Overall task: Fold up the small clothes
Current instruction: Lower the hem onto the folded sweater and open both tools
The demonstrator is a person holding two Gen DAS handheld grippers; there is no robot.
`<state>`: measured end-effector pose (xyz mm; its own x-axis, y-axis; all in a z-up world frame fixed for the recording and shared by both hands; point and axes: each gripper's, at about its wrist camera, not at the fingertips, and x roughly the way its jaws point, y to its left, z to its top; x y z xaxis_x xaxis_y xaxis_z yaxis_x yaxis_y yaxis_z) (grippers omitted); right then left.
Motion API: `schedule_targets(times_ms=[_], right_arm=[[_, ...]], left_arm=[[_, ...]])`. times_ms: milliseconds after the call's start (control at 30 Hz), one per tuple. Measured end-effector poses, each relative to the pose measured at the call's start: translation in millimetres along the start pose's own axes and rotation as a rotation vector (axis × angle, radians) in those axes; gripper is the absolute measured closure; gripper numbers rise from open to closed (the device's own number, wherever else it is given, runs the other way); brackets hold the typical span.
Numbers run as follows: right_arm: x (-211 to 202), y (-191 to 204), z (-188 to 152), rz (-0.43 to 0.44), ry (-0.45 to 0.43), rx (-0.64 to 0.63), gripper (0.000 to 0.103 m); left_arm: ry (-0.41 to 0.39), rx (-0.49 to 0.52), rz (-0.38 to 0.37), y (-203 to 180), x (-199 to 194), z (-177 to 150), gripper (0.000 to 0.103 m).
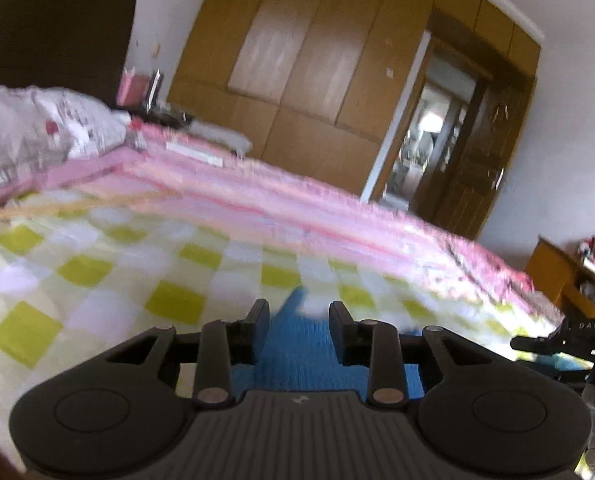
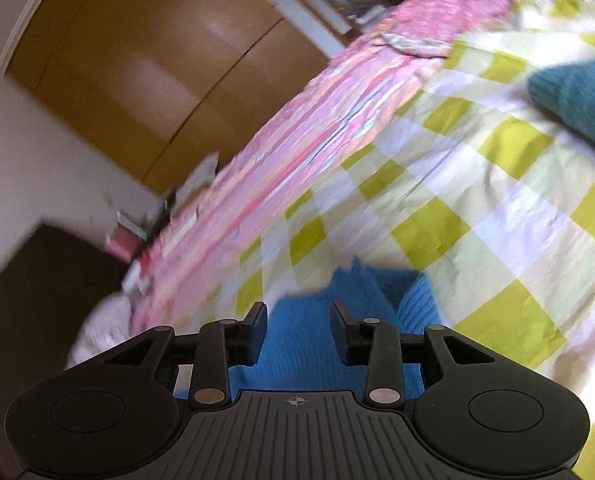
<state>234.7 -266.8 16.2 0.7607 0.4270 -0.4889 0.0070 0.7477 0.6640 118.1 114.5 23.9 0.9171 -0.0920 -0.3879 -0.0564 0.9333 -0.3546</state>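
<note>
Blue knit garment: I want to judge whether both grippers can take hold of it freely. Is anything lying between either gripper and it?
Nothing visible does. The blue knit garment lies directly under the spread fingers of the left gripper, and likewise under the right gripper, on the checked bedspread. The teal garment lies well apart.

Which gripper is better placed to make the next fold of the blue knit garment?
Probably the right gripper: its view shows more of the blue knit garment, with a raised fold near its fingers. The left gripper sees only a narrow strip. Both stand open over it.

Bed: checked sheet, blue knit garment.
</note>
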Motion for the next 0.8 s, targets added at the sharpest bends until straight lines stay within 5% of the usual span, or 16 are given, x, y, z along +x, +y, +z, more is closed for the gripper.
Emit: schedule_targets(times_ms=[267,533,800], right_arm=[[15,14,-36,-0.128,0.067,-0.258,0.070],[6,0,-31,-0.211,0.017,-0.251,0.076],[7,11,-26,-0.289,-0.083,-0.361,0.069]], left_arm=[[0.167,0.008,0.074,9,32,-21,0.066],[0.184,-0.071,0.093,24,33,-23,0.064],[0.175,-0.094,0.106,29,30,-20,0.064]])
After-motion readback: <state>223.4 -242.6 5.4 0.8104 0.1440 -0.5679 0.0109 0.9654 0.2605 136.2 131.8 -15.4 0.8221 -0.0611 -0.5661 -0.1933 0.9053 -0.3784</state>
